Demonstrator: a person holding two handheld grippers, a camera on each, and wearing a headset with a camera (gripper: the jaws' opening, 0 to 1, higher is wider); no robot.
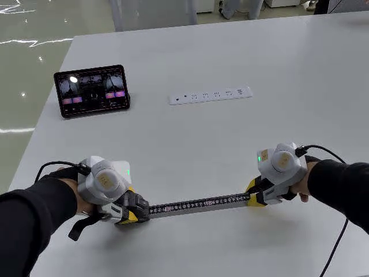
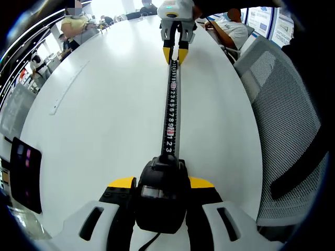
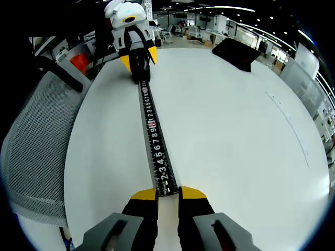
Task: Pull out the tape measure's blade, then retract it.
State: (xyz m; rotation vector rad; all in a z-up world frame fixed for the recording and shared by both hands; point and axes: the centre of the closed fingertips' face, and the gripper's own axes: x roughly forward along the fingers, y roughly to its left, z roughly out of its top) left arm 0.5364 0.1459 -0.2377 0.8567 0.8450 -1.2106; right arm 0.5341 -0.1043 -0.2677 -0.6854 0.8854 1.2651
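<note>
Your table (image 1: 230, 52) carries a tablet (image 1: 91, 90) at the far left and a power strip (image 1: 211, 95) past the middle, both well apart from the work. Near the front edge, your left gripper (image 1: 134, 206) and right gripper (image 1: 253, 193) face each other with the blade (image 1: 199, 203) stretched flat between them (numbers up). Your right jaws pinch the blade's free end; your left jaws clamp the black case (image 2: 161, 193).
</note>
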